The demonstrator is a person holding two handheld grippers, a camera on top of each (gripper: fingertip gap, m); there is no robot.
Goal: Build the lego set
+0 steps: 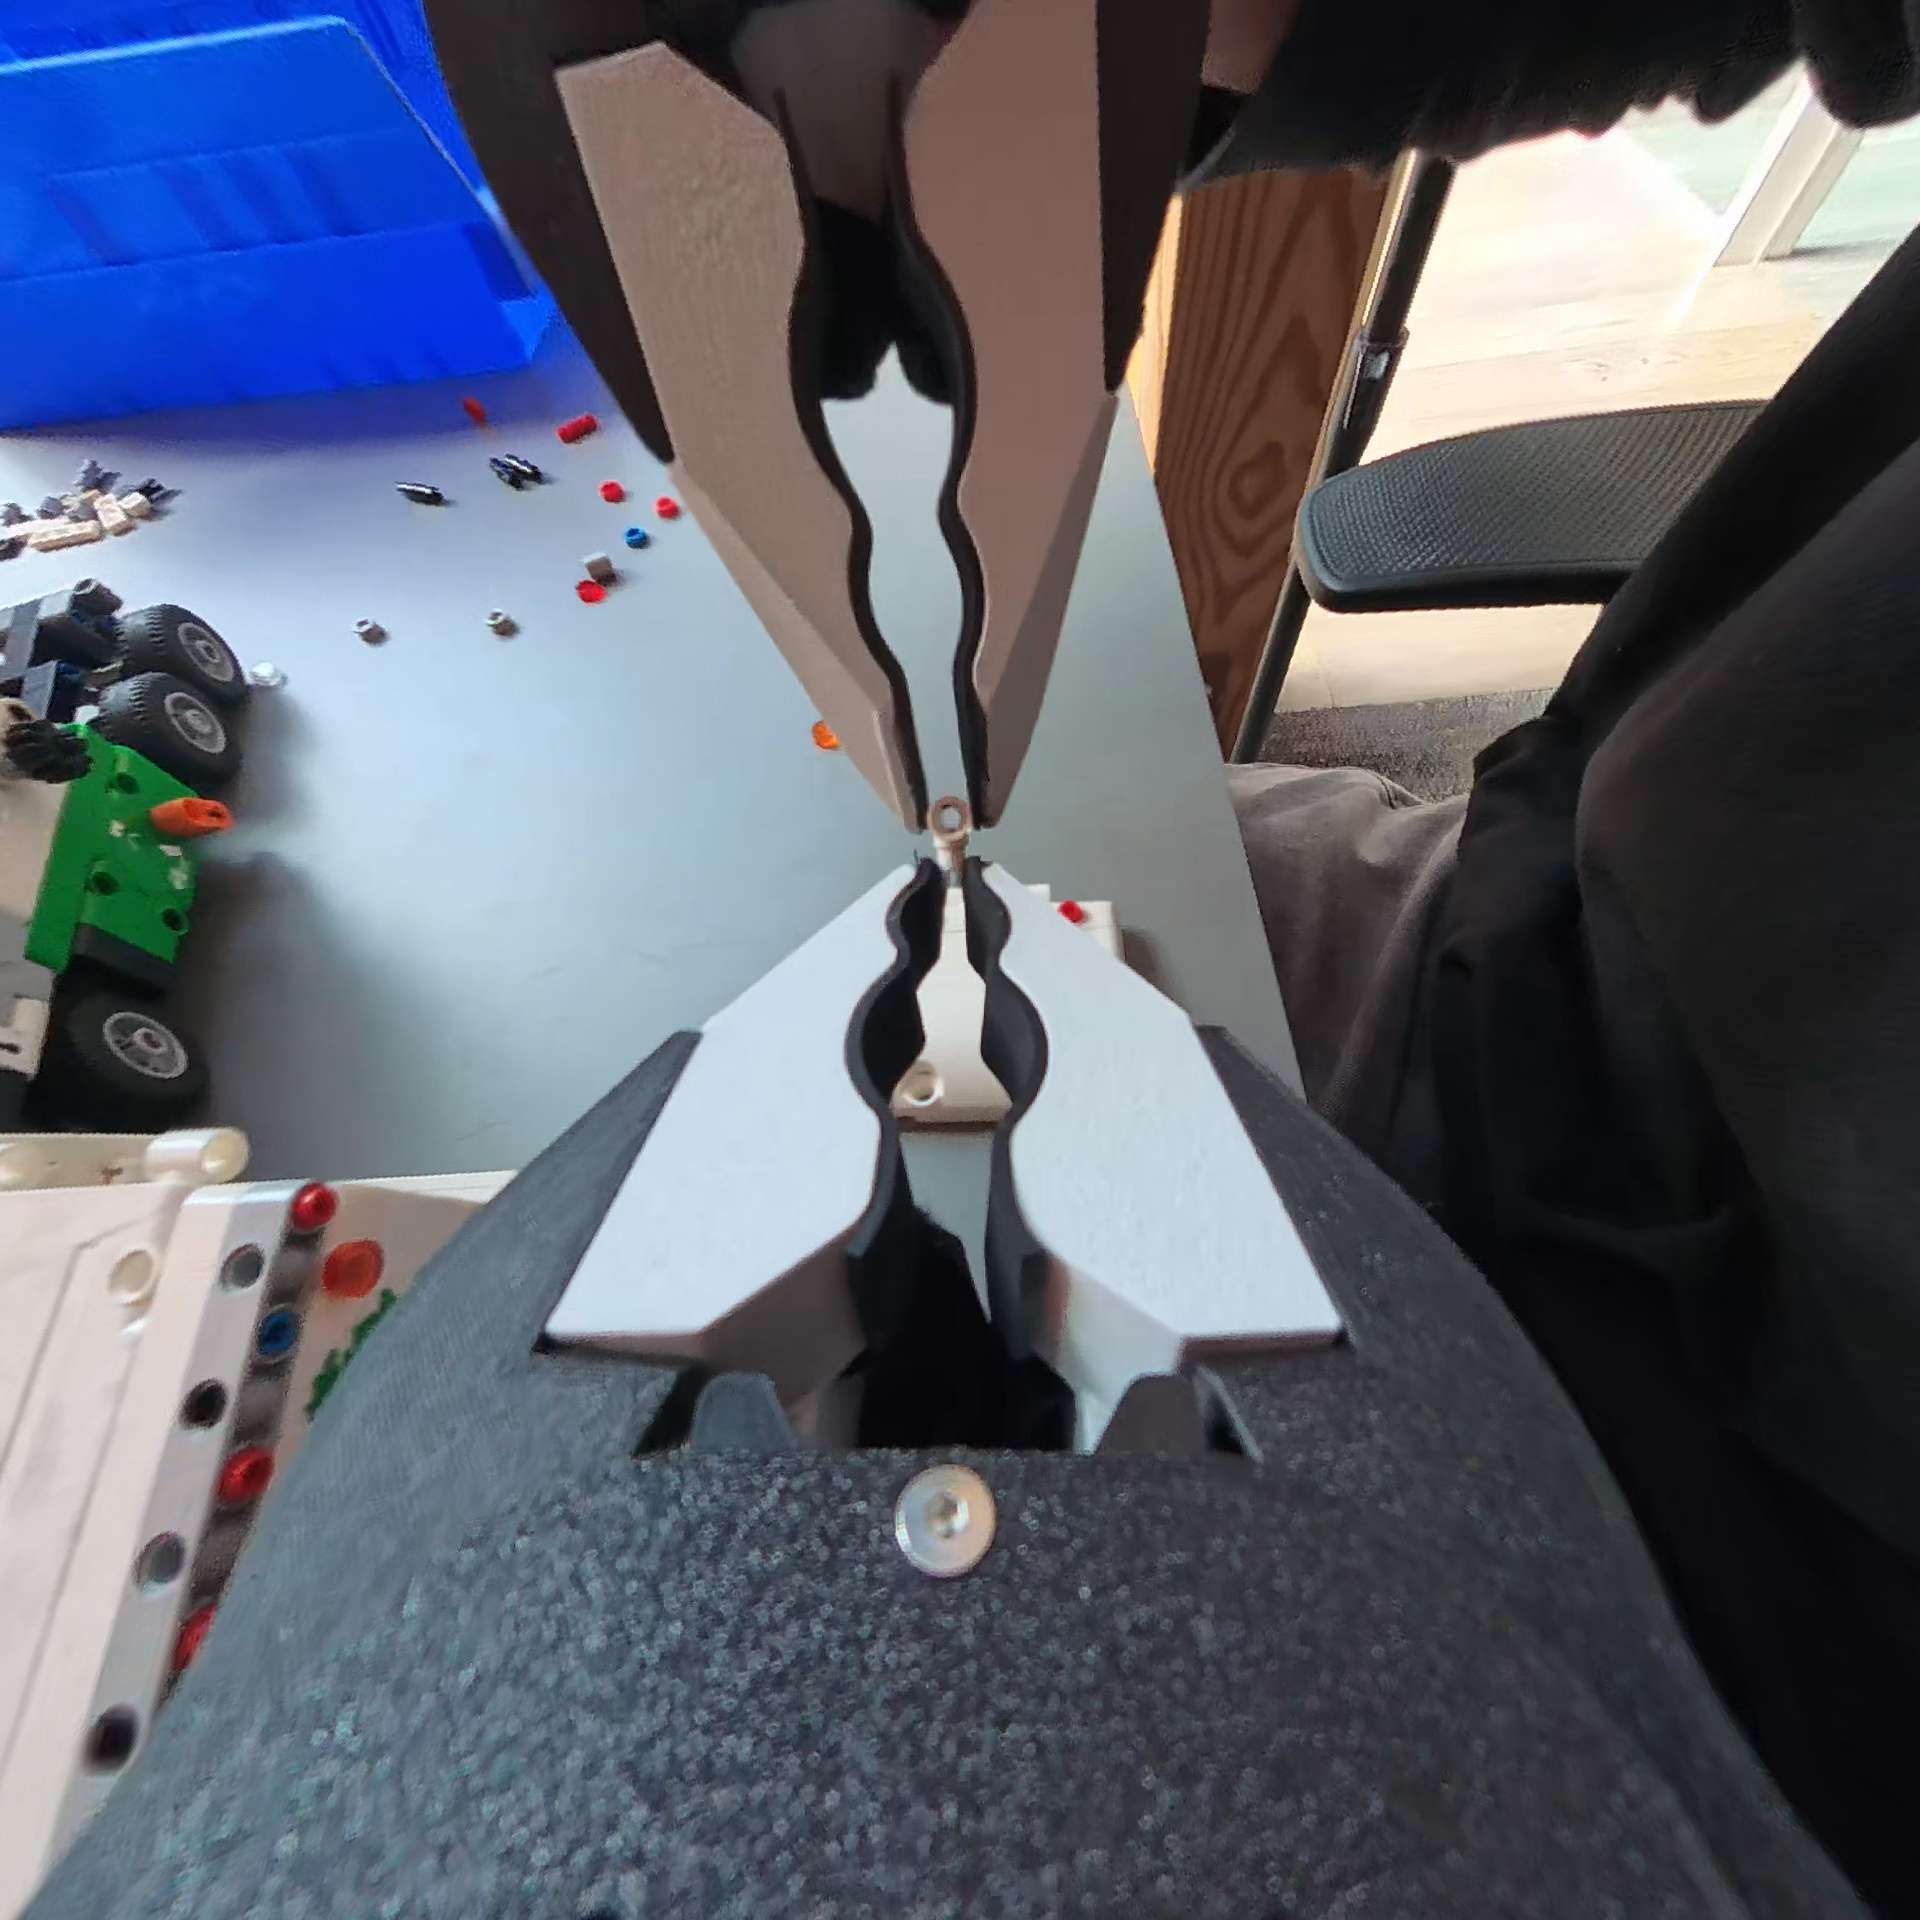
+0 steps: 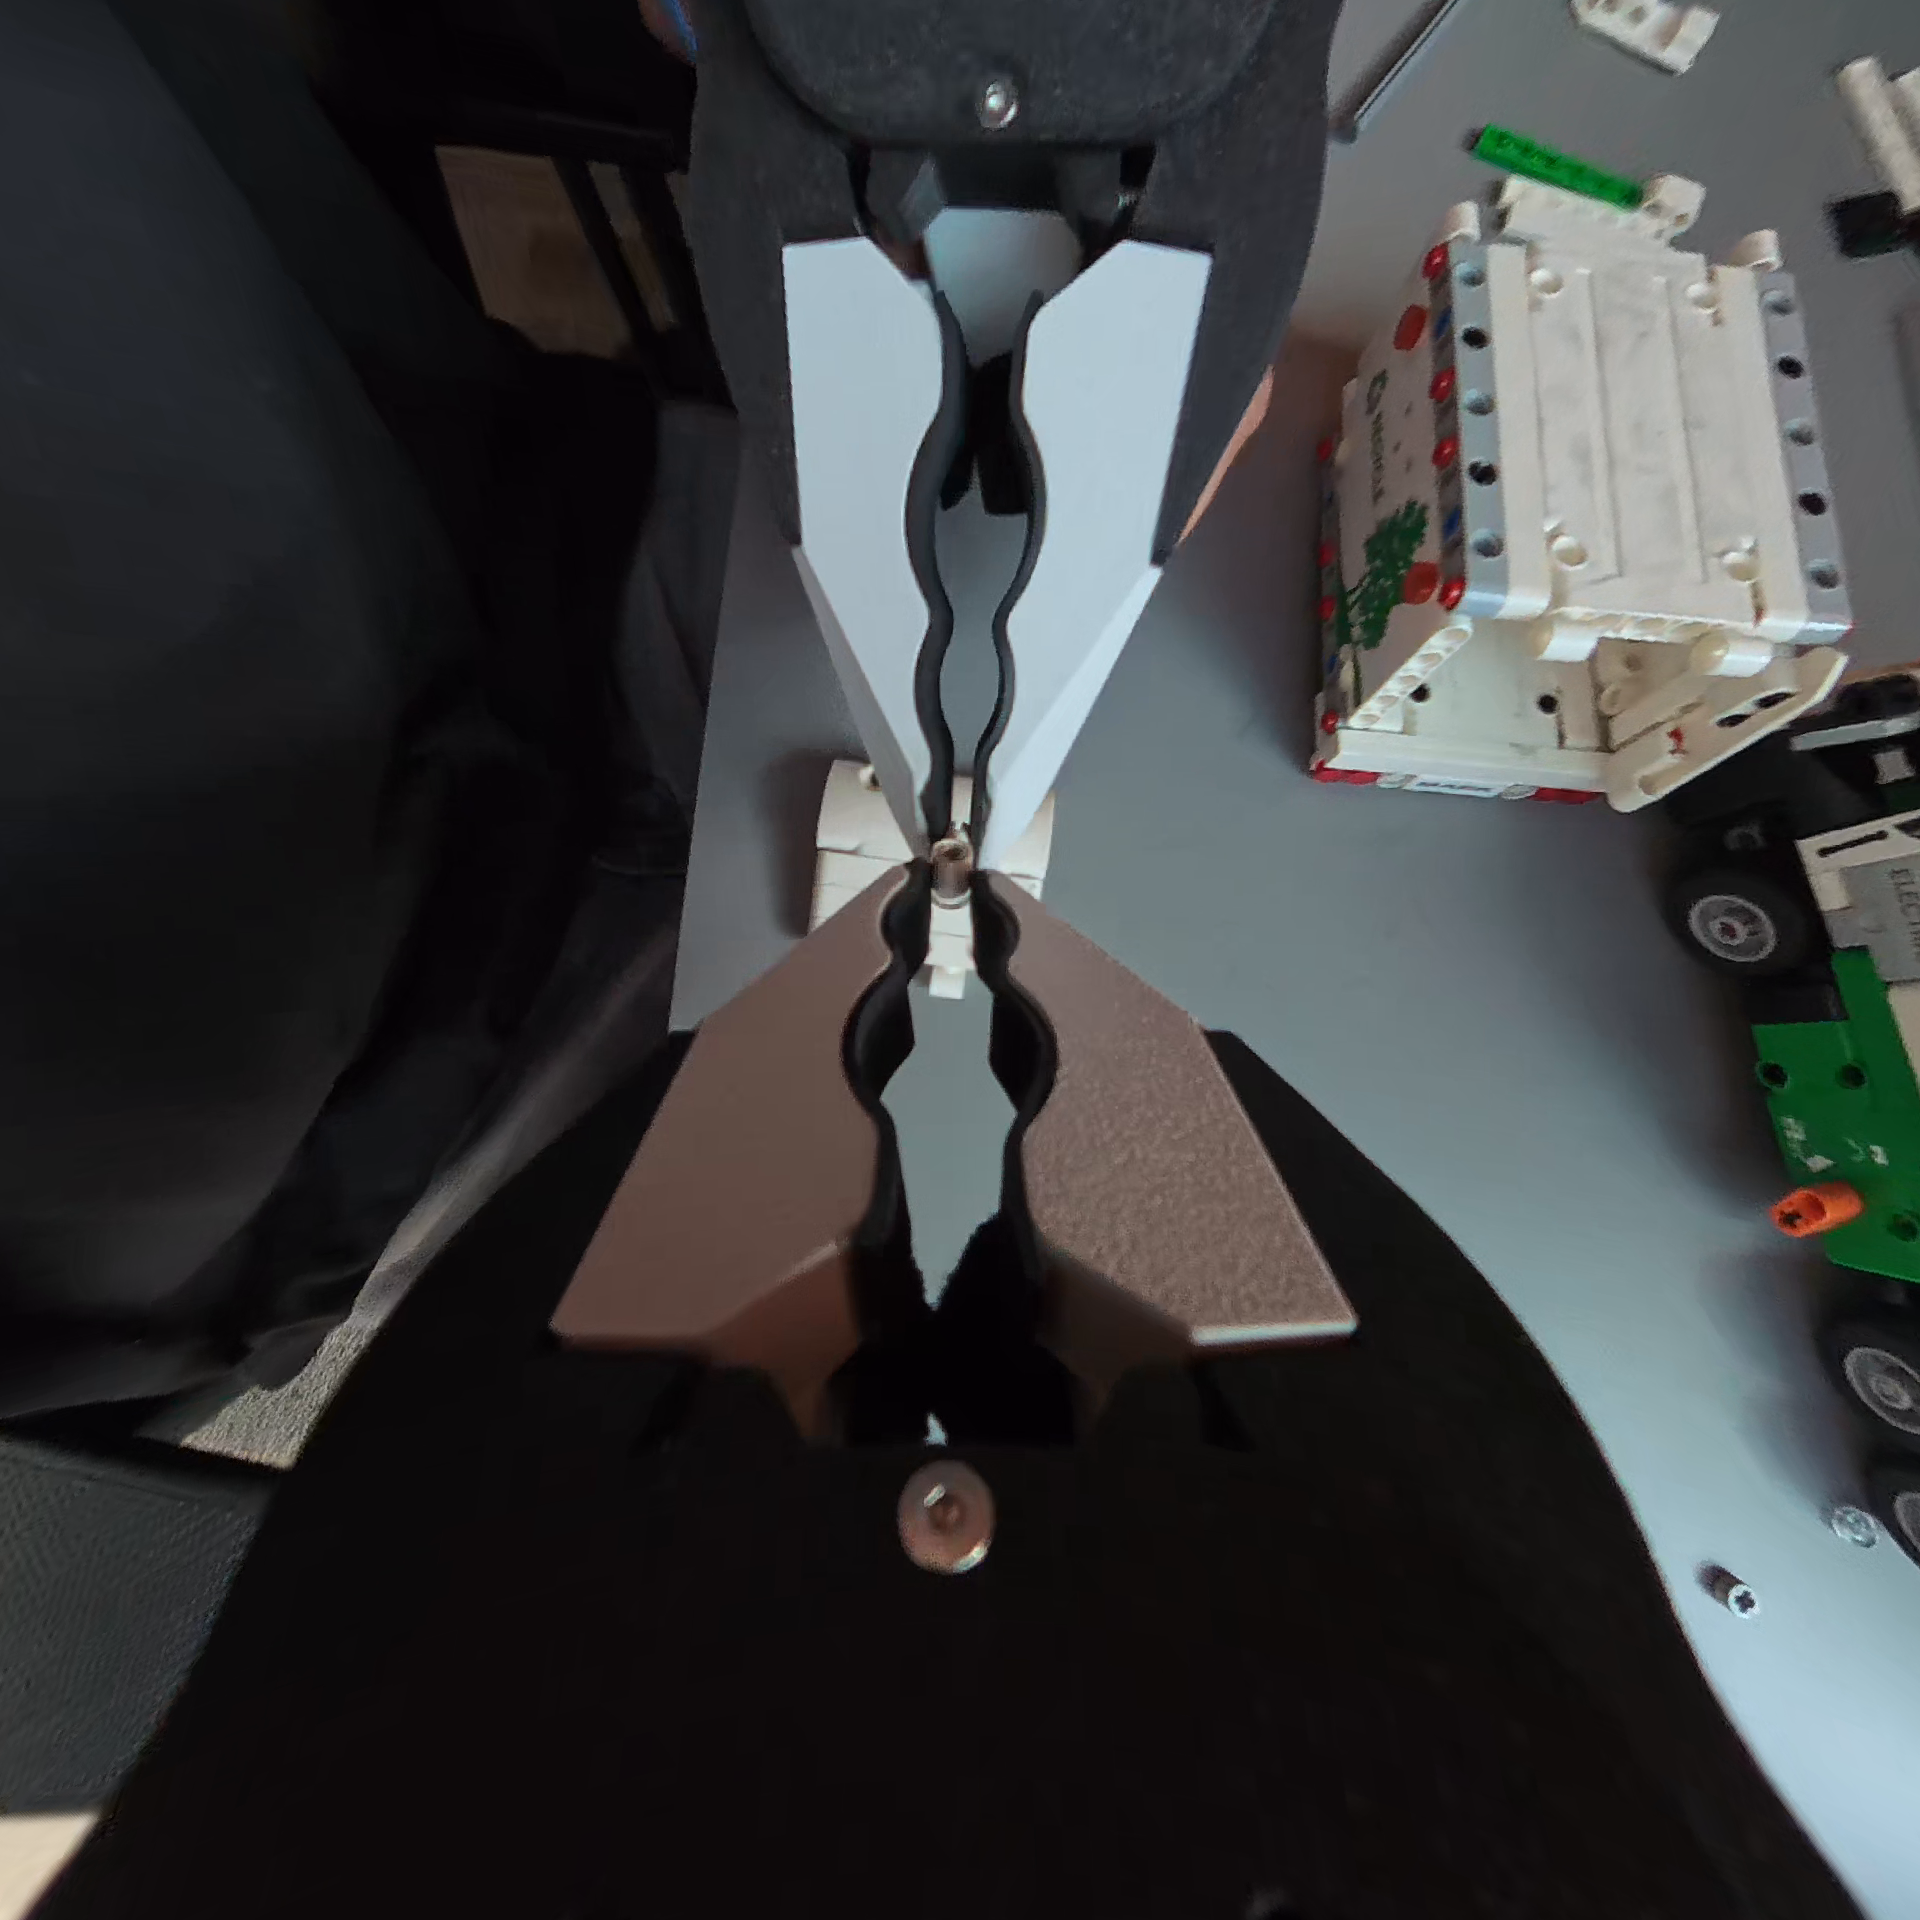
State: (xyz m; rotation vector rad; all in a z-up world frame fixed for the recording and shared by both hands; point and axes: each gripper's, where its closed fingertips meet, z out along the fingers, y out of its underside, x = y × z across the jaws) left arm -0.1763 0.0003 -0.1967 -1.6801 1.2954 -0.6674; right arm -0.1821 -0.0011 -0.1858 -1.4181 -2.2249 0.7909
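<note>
A small grey lego pin [image 1: 948, 836] hangs in the air between the two grippers, which meet tip to tip above the grey table. My left gripper [image 1: 948, 871], with white fingers, is shut on its lower stem. My right gripper [image 1: 948, 812], with brown fingers, comes in from the opposite side and is shut on its ring-shaped end. In the right wrist view the pin [image 2: 948, 864] sits between my right gripper [image 2: 948, 891] and the left gripper [image 2: 951, 826]. A small white lego sub-assembly [image 2: 847, 831] lies on the table under the tips; it also shows in the left wrist view [image 1: 1086, 920].
A green and black lego truck [image 1: 114, 831] and a white lego box body [image 2: 1558, 468] stand on the table. Loose small pieces [image 1: 582, 520] lie scattered before a blue bin [image 1: 208, 208]. The table edge [image 1: 1226, 831], a black chair [image 1: 1507, 520] and a person's dark clothing are near. My two grippers' fingertips are within a few centimetres of each other.
</note>
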